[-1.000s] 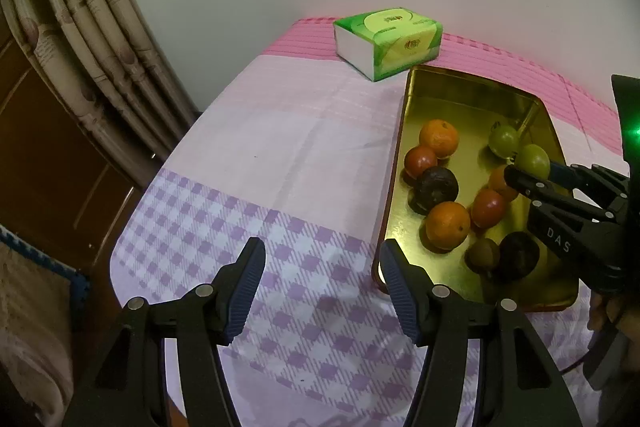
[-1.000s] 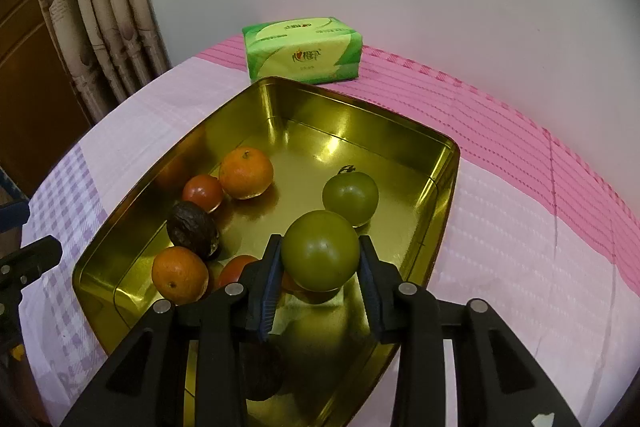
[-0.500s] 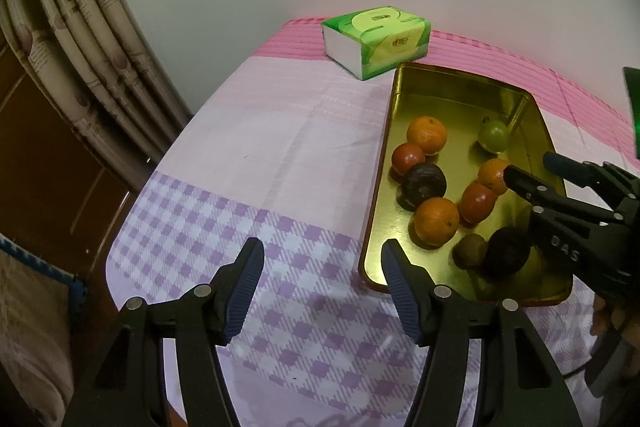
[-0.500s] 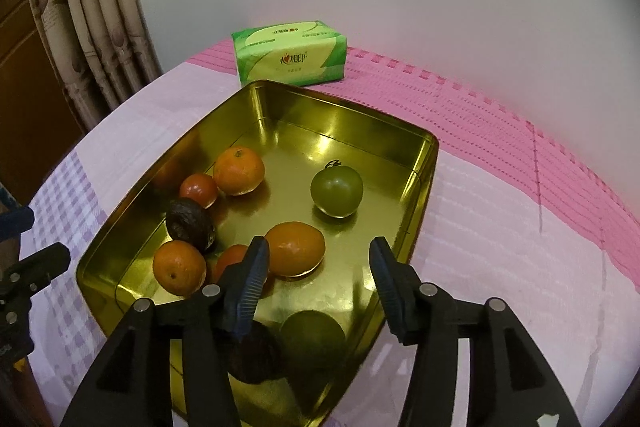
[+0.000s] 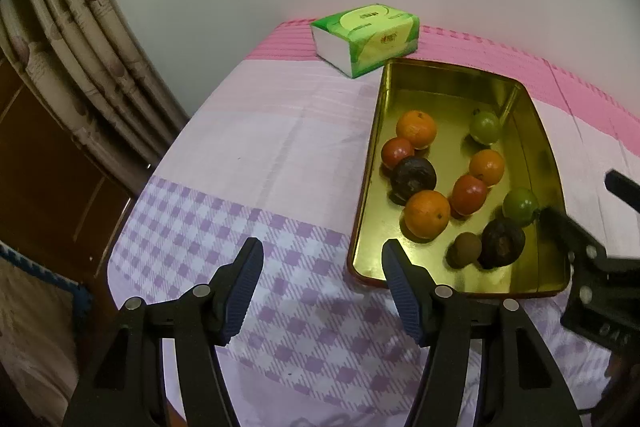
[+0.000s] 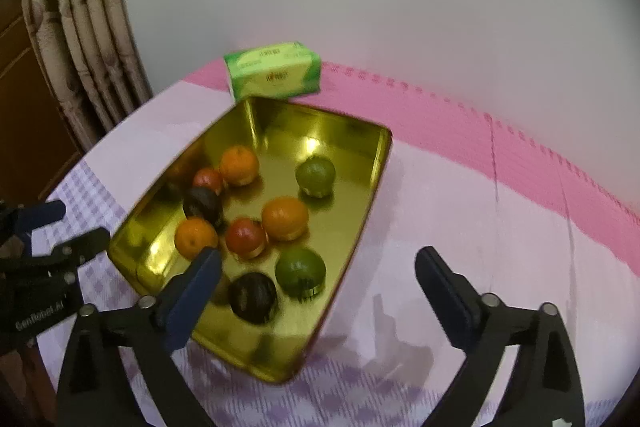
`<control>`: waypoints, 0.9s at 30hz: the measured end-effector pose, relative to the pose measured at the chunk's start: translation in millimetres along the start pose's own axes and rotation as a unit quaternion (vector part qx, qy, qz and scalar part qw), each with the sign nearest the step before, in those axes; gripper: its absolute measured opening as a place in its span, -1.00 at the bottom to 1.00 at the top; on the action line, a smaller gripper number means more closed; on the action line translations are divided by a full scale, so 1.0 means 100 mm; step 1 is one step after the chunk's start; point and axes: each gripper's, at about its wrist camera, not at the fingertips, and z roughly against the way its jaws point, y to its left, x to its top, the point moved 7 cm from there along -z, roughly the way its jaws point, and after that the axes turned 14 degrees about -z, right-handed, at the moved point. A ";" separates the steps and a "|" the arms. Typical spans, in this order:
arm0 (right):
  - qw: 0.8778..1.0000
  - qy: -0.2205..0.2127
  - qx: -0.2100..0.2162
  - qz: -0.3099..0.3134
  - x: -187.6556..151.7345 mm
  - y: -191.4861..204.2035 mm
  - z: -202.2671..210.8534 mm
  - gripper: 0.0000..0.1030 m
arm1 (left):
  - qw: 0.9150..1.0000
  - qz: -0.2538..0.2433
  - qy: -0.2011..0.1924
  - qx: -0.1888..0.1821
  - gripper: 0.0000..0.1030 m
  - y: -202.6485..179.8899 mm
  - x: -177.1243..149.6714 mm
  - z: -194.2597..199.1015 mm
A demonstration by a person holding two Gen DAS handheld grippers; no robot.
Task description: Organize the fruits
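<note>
Gold metal tray (image 6: 360,219) on the checked-cloth surface (image 5: 280,155) holds all the fruit. My right claw (image 6: 316,275) has just been opening, jaws now wide with nothing between them; a green fruit (image 6: 301,271) lies in the tray just ahead of it, beside a dark fruit (image 6: 253,297). Left claw (image 5: 322,285) gapes halfway, empty, over the cloth at the tray's near corner. Only left view shows the small brown fruit (image 5: 466,248); the right claw's finger hides it in the right view. Green tissue pack (image 5: 366,39) sits behind the tray.
</note>
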 end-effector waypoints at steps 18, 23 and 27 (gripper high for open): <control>0.999 0.033 -0.009 0.011 -0.32 0.06 -0.01 0.98 | 1.000 -0.018 0.005 0.001 0.22 -0.10 -0.01 0.01; 0.999 0.038 -0.008 0.008 -0.33 0.08 -0.03 0.98 | 1.000 -0.019 0.005 0.000 0.22 -0.11 -0.02 0.01; 0.999 0.040 -0.007 0.012 -0.34 0.09 -0.04 0.98 | 1.000 -0.020 0.005 -0.001 0.22 -0.12 -0.02 0.01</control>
